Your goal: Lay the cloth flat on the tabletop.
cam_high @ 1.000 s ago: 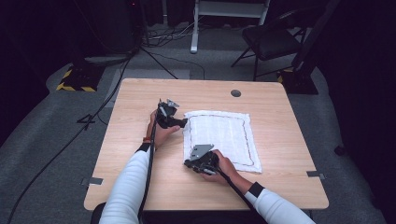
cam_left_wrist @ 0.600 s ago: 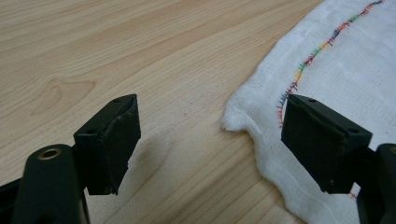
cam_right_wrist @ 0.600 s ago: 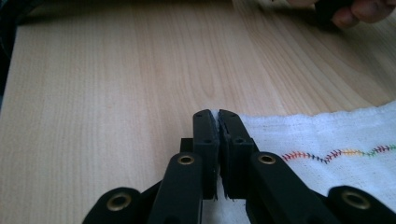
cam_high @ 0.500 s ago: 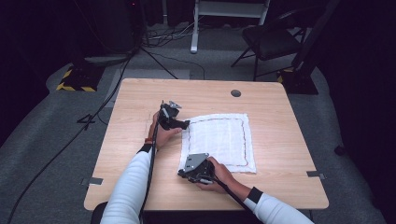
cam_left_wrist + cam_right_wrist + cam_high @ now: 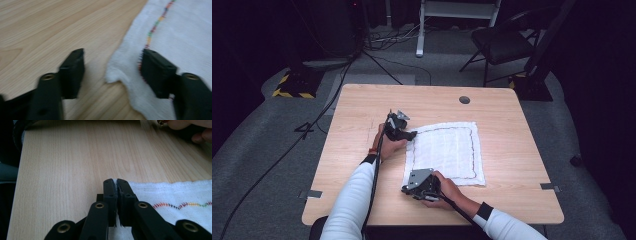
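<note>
A white cloth point(image 5: 447, 150) with a coloured stitched border lies flat on the wooden table point(image 5: 357, 110). My left gripper point(image 5: 411, 135) is at the cloth's far left corner. In the left gripper view it point(image 5: 112, 65) stands open, and the corner of the cloth point(image 5: 180, 32) lies between the jaws, one jaw over wood and one over cloth. My right gripper point(image 5: 409, 186) is at the near left corner. In the right gripper view it point(image 5: 117, 182) is shut on the edge of the cloth point(image 5: 175, 192).
A round dark grommet point(image 5: 464, 99) sits in the table's far right part. Beyond the table stand a folding chair point(image 5: 502, 45) and a white stand point(image 5: 419, 30), with cables on the grey floor. The person's left hand point(image 5: 190, 125) shows at the right gripper view's top.
My right gripper has moved toward the near edge with the cloth's near left corner, and the cloth now lies straighter. The left gripper has stayed at the far left corner.
</note>
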`<state>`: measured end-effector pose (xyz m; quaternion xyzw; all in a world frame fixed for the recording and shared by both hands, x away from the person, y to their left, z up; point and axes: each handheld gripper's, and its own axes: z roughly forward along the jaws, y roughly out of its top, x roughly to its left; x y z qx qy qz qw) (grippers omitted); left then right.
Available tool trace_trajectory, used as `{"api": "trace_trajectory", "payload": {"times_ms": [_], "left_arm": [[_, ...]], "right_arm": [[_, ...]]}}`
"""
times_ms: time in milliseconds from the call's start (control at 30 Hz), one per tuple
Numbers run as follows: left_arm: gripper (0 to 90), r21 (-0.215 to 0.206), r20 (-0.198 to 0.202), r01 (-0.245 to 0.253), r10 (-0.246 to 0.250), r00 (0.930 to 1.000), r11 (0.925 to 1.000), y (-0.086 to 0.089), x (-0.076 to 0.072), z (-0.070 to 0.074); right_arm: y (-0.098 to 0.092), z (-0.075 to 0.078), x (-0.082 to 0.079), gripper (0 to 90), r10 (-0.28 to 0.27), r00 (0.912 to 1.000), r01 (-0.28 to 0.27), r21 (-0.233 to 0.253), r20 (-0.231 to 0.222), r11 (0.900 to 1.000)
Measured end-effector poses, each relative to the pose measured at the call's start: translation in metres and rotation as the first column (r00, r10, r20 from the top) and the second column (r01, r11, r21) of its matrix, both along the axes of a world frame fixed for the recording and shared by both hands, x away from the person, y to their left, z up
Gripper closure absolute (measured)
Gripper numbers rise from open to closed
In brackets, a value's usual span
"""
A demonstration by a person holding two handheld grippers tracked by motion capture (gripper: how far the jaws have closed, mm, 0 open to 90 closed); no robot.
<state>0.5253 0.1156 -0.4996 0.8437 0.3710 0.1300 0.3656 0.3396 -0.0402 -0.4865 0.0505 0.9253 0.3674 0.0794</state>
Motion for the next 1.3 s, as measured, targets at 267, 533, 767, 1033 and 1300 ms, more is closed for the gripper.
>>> {"api": "trace_trajectory", "payload": {"times_ms": [267, 533, 767, 1033, 1300], "left_arm": [[82.0, -0.014, 0.003, 0.041, -0.041, 0.9991, 0.9991, 0.010, 0.000, 0.002], [83.5, -0.031, 0.026, 0.009, -0.008, 0.9996, 0.9995, 0.027, 0.000, 0.012], [84.3, -0.044, 0.051, -0.011, 0.013, 0.9986, 0.9990, 0.037, -0.002, 0.018], [84.8, -0.069, 0.046, -0.018, 0.021, 0.9987, 0.9975, 0.043, 0.001, 0.018], [85.0, -0.066, 0.056, -0.030, 0.034, 0.9979, 0.9973, 0.048, -0.002, 0.022]], "right_arm": [[-0.004, 0.004, 0.003, 86.7, -0.027, 0.9995, 0.026, 0.030, 0.018, 0.999], [-0.006, 0.007, 0.006, 86.9, -0.045, 0.9981, 0.043, 0.051, 0.042, 0.998], [-0.009, 0.011, 0.007, 87.0, -0.066, 0.9955, 0.061, 0.074, 0.067, 0.995], [-0.007, 0.013, 0.011, 87.1, -0.071, 0.9954, 0.065, 0.095, 0.064, 0.993], [-0.006, 0.013, 0.010, 87.2, -0.060, 0.9952, 0.053, 0.091, 0.077, 0.994]]}}
